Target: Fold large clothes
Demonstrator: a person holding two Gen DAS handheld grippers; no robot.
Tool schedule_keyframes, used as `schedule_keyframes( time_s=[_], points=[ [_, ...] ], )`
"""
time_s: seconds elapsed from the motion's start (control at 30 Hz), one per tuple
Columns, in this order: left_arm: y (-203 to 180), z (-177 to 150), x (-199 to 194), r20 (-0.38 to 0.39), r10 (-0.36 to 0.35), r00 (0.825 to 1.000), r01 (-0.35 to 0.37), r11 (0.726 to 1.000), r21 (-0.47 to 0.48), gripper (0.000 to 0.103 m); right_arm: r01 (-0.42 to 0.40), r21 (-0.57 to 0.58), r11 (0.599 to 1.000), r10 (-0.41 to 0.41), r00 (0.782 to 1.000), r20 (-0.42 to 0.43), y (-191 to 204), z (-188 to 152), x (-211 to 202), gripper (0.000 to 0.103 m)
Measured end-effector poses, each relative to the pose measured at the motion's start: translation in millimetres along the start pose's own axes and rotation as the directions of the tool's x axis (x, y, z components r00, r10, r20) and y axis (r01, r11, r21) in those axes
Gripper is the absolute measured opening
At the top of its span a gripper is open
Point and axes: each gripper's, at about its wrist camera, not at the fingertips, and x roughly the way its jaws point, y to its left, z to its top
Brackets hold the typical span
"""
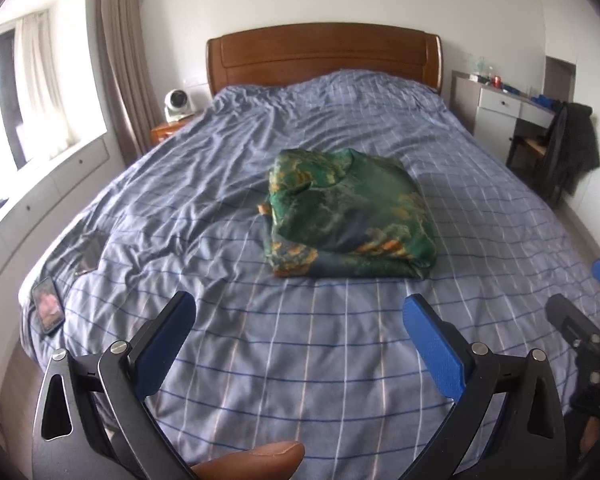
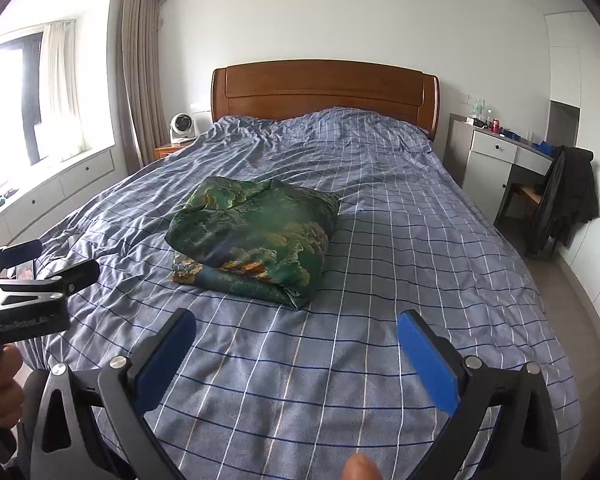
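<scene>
The green cloth (image 1: 350, 216) lies folded in a loose bundle mid-bed (image 1: 260, 360), well short of the foot edge, while both the left gripper (image 1: 300, 320) and right gripper (image 2: 296, 332) hover empty, fingers apart, nearer that edge.

Bedsheet (image 1: 340, 360): grey-blue, checked with dark blue and white lines.
Folded garment (image 1: 352, 216) on the bedsheet: deep green, patterned in gold, orange and blue.
Headboard (image 1: 324, 54) behind the bedsheet: reddish-brown wood.
Pads (image 1: 432, 344) over the bedsheet's near edge: bright blue, set in black frames.
</scene>
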Motion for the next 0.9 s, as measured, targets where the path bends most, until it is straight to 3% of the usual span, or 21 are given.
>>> schedule_keyframes(
  time_s=[0.2,0.67,0.9],
  points=[
    [1,3,-2,-0.002,0.038,0.999,-0.037,0.999,0.017,0.103,-0.008,-0.014,1.0,0.007,1.0,-0.023,9,-2,3,0.102],
    [4,6,-3,0.009,0.026,1.0,-0.026,1.0,0.004,0.103,-0.014,-0.04,0.999,0.012,0.999,-0.053,25,7,3,0.102],
    [0,7,2,0.004,0.026,1.0,-0.027,1.0,0.008,0.103,0.029,-0.044,0.999,-0.031,0.998,-0.063,16,4,6,0.102]
  ],
)
